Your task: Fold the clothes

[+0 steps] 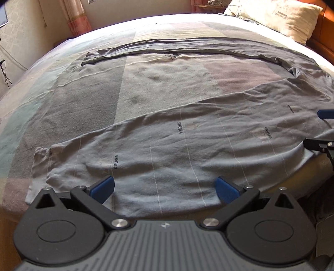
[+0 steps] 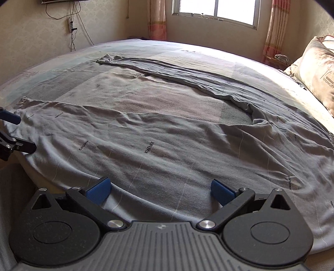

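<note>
Both blue-padded black grippers, left (image 1: 165,188) and right (image 2: 160,190), are gaping empty over grey pinstriped "XIFUWA" trousers (image 1: 179,146) overhanging the patchwork bed's (image 1: 87,89) near edge.

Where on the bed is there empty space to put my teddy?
Bare bedspread shows between the two spread legs of the grey trousers, and beyond the far leg toward the window. The near edge is crowded: trousers, left gripper, right gripper.
</note>
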